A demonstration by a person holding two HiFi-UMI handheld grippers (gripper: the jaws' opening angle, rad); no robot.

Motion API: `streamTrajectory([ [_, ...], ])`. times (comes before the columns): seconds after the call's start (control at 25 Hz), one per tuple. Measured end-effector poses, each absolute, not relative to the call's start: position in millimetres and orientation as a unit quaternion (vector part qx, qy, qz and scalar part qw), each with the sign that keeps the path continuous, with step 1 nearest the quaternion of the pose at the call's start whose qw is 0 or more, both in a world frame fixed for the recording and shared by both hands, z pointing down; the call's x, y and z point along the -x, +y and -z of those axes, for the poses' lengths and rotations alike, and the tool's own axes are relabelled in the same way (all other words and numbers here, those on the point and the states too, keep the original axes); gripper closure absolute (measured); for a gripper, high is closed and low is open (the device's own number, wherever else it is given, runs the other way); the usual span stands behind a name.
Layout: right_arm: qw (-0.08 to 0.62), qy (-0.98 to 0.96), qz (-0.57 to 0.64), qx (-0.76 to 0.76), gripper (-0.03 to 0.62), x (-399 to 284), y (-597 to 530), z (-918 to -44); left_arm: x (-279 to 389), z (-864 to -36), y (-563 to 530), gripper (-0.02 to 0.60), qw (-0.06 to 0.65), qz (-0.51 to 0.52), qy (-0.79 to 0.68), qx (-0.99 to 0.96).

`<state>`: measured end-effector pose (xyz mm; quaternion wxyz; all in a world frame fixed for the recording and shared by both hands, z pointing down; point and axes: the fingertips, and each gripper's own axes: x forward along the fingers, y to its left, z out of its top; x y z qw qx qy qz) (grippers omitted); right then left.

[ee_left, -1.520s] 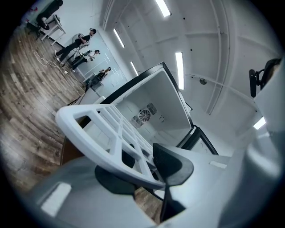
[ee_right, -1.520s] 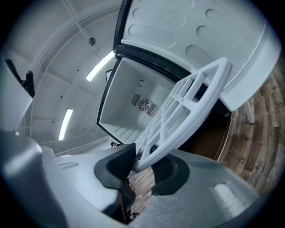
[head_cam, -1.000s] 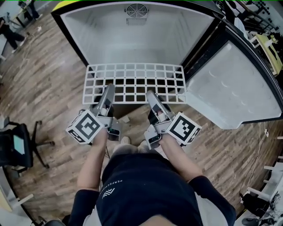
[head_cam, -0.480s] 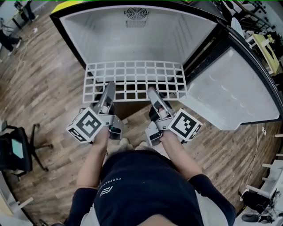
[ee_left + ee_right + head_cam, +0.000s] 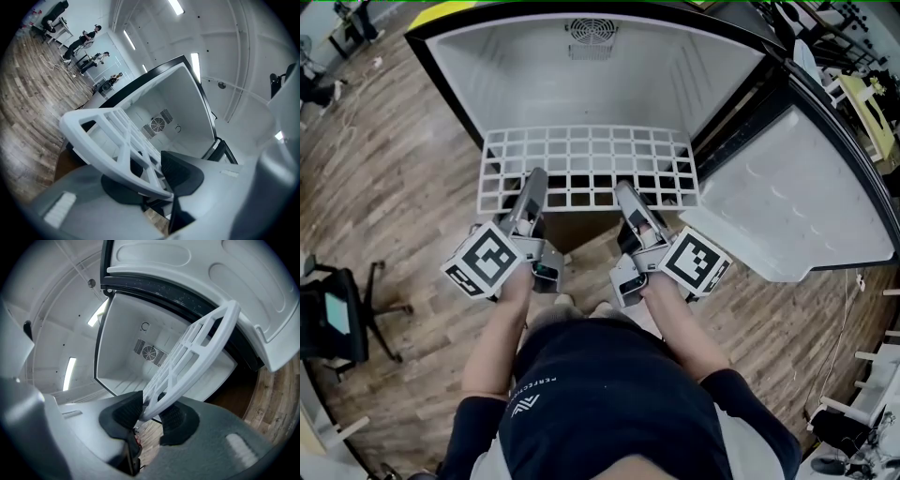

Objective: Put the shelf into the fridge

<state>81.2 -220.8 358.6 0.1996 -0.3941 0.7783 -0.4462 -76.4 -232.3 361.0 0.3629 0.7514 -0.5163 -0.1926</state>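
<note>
Shelf on its way in: a person holds the white shelf [image 5: 586, 161] before the open fridge [image 5: 581, 80]; the left gripper [image 5: 534, 180] and right gripper [image 5: 624, 192] each clamp its near edge, dark ribbed pads pressed on the rim; the shelf hangs level in the air, its far edge at the fridge's mouth, not yet inside. The step in hand appears to be the insertion itself; the next move likely calls for a straight, even push from both hands, shelf kept flat and square to the side walls, whose supports cannot be made out. The shelf is a rigid lattice of square openings with a thicker rounded rim; the fridge's liner is smooth and white, a round fan grille [image 5: 588, 23] on its back wall; the door [image 5: 787, 187] stands open at right, its inner face moulded in shallow hollows; the floor [image 5: 394, 187] is wood-grain plank.
</note>
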Motion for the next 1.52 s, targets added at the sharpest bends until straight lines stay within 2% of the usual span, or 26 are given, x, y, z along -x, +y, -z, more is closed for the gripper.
streamTrajectory([
  [1.0,0.194,0.775,0.447,0.404,0.499,-82,-225,-366,71,-375,-239,0.459,0.407,0.238,-0.485,-0.736],
  [1.52,0.195,0.778,0.445,0.399,0.497,-79,-224,-365,79,-372,-245,0.462,0.393,0.21,-0.496,-0.745],
])
